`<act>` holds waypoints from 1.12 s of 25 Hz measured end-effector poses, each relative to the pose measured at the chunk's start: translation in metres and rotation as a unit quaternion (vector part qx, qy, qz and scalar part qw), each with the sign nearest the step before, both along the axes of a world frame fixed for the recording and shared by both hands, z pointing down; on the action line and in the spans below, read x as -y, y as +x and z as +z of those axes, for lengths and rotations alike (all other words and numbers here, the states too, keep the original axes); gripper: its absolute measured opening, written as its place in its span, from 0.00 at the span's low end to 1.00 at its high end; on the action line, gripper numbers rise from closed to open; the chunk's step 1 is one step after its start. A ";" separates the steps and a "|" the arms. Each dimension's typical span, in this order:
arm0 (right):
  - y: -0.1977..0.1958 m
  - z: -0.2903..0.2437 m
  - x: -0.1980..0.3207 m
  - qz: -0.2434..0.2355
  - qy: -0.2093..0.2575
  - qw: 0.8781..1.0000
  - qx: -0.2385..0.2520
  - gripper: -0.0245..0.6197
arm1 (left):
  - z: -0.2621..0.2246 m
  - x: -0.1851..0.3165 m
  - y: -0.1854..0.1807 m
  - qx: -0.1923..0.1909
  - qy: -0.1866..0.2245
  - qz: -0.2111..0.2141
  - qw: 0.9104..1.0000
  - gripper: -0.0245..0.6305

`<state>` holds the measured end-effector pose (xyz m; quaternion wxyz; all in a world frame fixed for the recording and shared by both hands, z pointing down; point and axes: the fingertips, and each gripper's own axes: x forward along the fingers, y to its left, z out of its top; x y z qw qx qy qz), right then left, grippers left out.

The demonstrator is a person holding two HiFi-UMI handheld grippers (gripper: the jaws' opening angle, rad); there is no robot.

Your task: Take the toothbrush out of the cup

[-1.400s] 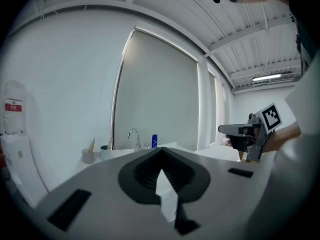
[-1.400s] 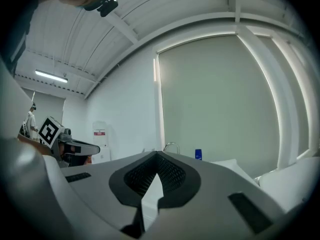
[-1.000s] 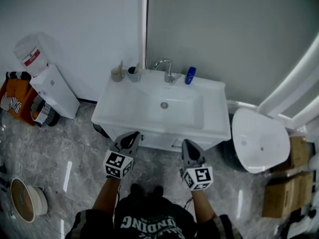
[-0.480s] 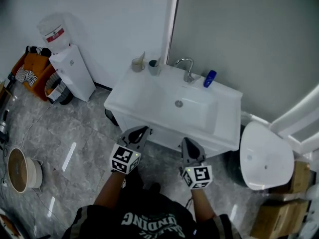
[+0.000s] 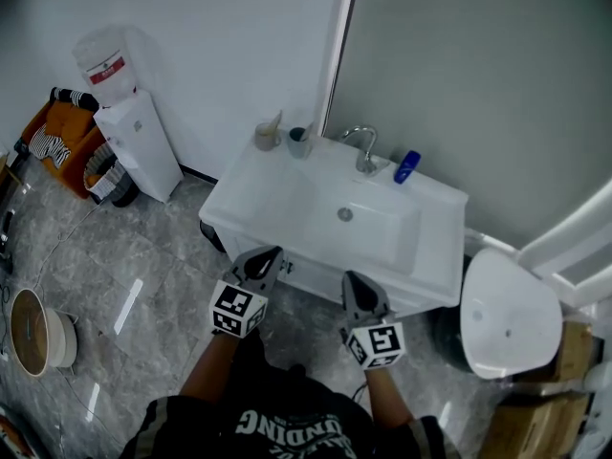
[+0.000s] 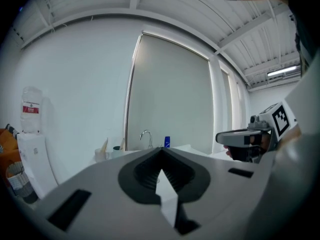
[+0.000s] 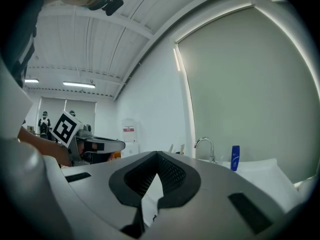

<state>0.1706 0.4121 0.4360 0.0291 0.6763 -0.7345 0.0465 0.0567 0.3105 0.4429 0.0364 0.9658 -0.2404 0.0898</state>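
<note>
At the back left corner of the white sink (image 5: pixel 277 208) stand a beige cup (image 5: pixel 266 138) and a dark cup (image 5: pixel 298 142), each with a toothbrush upright in it. In the left gripper view the beige cup (image 6: pixel 101 155) and the dark cup (image 6: pixel 117 150) are small and far off, and the toothbrushes (image 7: pixel 176 148) are just as small in the right gripper view. My left gripper (image 5: pixel 267 254) and right gripper (image 5: pixel 351 281) hover in front of the sink's near edge, well short of the cups. Both are shut and hold nothing.
A faucet (image 5: pixel 363 151) and a blue bottle (image 5: pixel 407 166) stand at the sink's back edge. A water dispenser (image 5: pixel 129 132) and an orange bag (image 5: pixel 57 137) stand to the left. A toilet (image 5: pixel 507 318) and cardboard boxes (image 5: pixel 535 419) are on the right.
The head view has swung left, so the sink now sits further right in the picture. Both grippers have shifted slightly in front of the sink and stay shut.
</note>
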 end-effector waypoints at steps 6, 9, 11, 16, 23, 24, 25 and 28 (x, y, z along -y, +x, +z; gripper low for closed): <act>-0.001 0.005 0.044 0.002 -0.007 1.000 0.004 0.03 | 0.006 0.047 0.014 -0.003 -0.011 0.021 1.000 0.04; -0.002 0.007 0.071 0.015 -0.015 1.000 0.005 0.03 | 0.013 0.077 0.019 0.000 -0.022 0.037 0.999 0.04; -0.002 0.009 0.091 0.026 -0.020 0.999 0.009 0.03 | 0.016 0.098 0.022 0.001 -0.026 0.047 0.999 0.04; -0.001 0.013 0.143 0.049 -0.035 0.998 0.018 0.03 | 0.018 0.157 0.030 0.000 -0.033 0.069 0.997 0.04; -0.004 0.008 0.211 0.073 -0.042 0.996 0.025 0.03 | 0.018 0.222 0.035 0.003 -0.040 0.096 0.995 0.04; -0.007 0.008 0.221 0.075 -0.043 0.996 0.023 0.03 | 0.017 0.232 0.034 0.006 -0.036 0.098 0.995 0.04; -0.009 0.008 0.232 0.076 -0.043 0.996 0.019 0.03 | 0.017 0.241 0.032 0.008 -0.032 0.100 0.994 0.04; -0.017 0.011 0.262 0.078 -0.046 0.996 0.002 0.03 | 0.016 0.268 0.028 0.006 -0.036 0.108 0.993 0.04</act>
